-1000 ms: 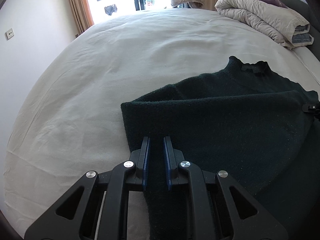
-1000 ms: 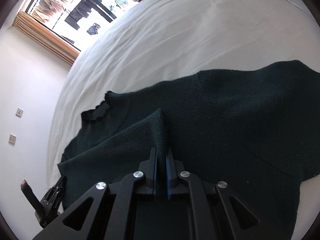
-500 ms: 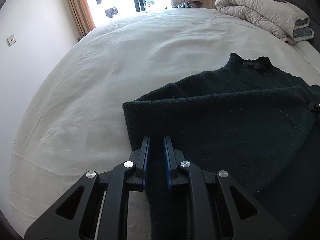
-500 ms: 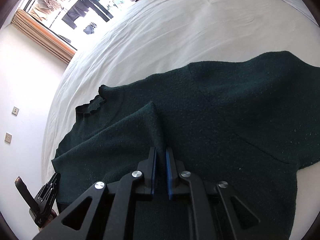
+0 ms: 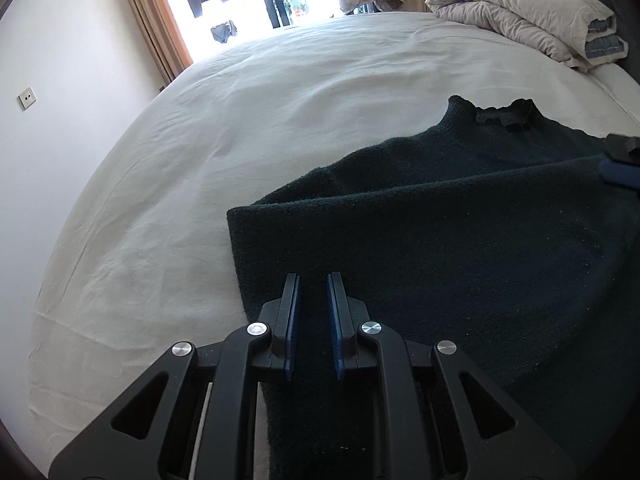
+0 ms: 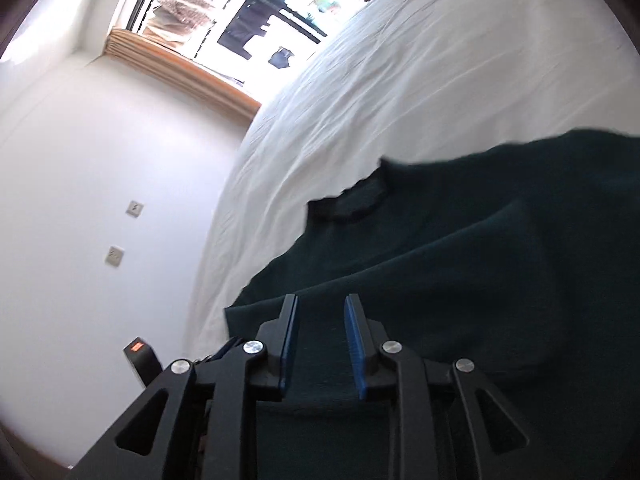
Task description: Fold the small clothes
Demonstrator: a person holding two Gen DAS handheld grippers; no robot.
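Sweater (image 5: 460, 264), a dark green knit, is lying on the white bed (image 5: 248, 128), filling the lower right of the left wrist view with its collar toward the upper right. It is looking soft, limp and fairly thick, likely draping rather than holding a crease. The left gripper (image 5: 312, 312) is pinching a folded edge; the right gripper (image 6: 320, 336) is opening, pads off the cloth. Hems and corners are offering the best hold.

white bed (image 5: 248, 152), dark green sweater (image 5: 460, 248) and folded duvet (image 5: 520, 20) on it
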